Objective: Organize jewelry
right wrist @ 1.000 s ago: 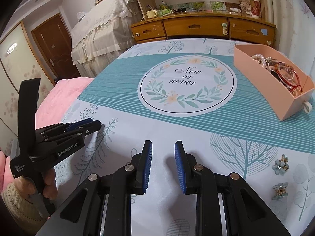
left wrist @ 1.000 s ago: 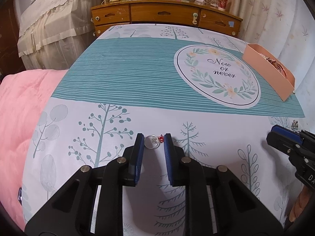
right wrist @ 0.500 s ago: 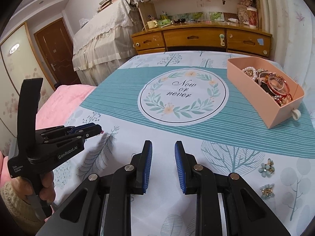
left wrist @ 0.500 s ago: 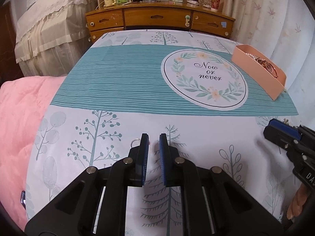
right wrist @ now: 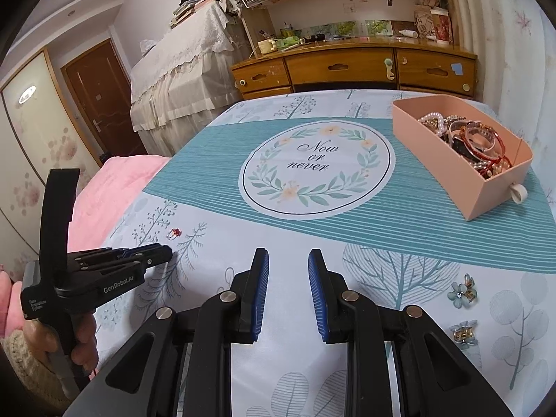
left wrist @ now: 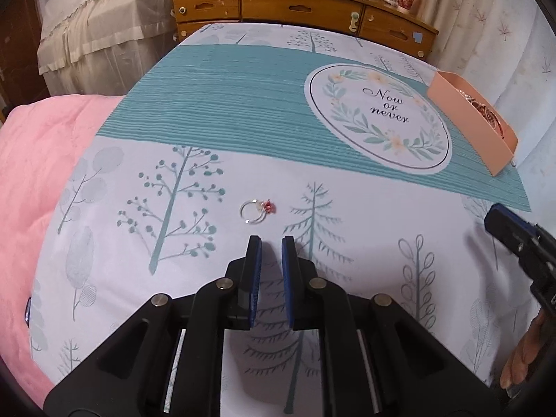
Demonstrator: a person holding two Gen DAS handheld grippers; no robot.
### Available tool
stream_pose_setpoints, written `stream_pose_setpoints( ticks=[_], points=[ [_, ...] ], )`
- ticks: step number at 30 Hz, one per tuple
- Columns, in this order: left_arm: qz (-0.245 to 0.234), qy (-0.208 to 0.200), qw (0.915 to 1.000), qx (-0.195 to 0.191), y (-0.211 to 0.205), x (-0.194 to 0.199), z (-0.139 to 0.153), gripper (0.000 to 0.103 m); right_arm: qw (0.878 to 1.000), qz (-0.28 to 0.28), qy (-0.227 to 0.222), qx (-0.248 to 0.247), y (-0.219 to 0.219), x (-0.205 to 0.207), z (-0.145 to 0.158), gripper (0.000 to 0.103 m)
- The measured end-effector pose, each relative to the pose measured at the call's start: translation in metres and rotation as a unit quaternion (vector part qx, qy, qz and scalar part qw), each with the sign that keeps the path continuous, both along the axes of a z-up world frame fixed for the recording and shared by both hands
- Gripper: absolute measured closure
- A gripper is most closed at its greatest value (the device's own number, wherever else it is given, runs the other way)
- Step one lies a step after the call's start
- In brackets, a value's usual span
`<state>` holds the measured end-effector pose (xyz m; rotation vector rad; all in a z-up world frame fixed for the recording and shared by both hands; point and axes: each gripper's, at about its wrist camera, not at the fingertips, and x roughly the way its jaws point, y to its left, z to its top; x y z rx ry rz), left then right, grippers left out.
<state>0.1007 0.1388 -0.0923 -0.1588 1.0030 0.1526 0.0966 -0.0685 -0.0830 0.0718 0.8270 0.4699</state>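
A silver ring with a red stone (left wrist: 257,210) lies on the bedspread just beyond my left gripper (left wrist: 271,243), whose jaws stand a narrow gap apart and hold nothing. The ring also shows small in the right wrist view (right wrist: 173,233), ahead of the left gripper (right wrist: 163,253). My right gripper (right wrist: 288,257) is open and empty above the bedspread. A pink jewelry box (right wrist: 486,187) with bracelets and pearls stands at the right; it also shows in the left wrist view (left wrist: 469,121). Two blue flower pieces (right wrist: 462,293) (right wrist: 462,333) lie to the right of my right gripper.
A pink blanket (left wrist: 38,173) covers the bed's left side. A wooden dresser (right wrist: 351,66) with clutter on top stands past the far end of the bed. A lace-covered piece of furniture (right wrist: 177,83) and a door (right wrist: 104,100) are at the left.
My left gripper closed to a narrow gap near the ring, then drew back without it. The ring lies on the bedspread in front of the jaws. The right gripper rose slightly.
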Motion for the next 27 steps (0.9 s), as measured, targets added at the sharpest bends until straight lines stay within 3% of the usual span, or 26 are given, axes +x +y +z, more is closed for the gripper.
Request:
stream_pose_setpoints(
  ticks=[17, 22, 24, 27],
  points=[
    [0.013, -0.009, 0.9999, 0.002, 0.014, 0.034, 0.0, 0.092, 1.0, -0.004, 0.005, 0.004, -0.003, 0.001, -0.004, 0.079],
    [-0.013, -0.013, 0.9998, 0.01, 0.004, 0.038, -0.001, 0.068, 1.0, -0.004, 0.008, 0.004, -0.001, 0.003, -0.005, 0.079],
    [-0.015, -0.015, 0.9994, 0.026, -0.001, 0.038, -0.002, 0.067, 1.0, -0.005, 0.01, 0.004, -0.001, 0.003, -0.006, 0.079],
    [-0.012, -0.019, 0.9996, 0.02, 0.001, 0.039, -0.002, 0.068, 1.0, -0.006, 0.012, 0.004, 0.0, 0.005, -0.008, 0.079]
  ],
)
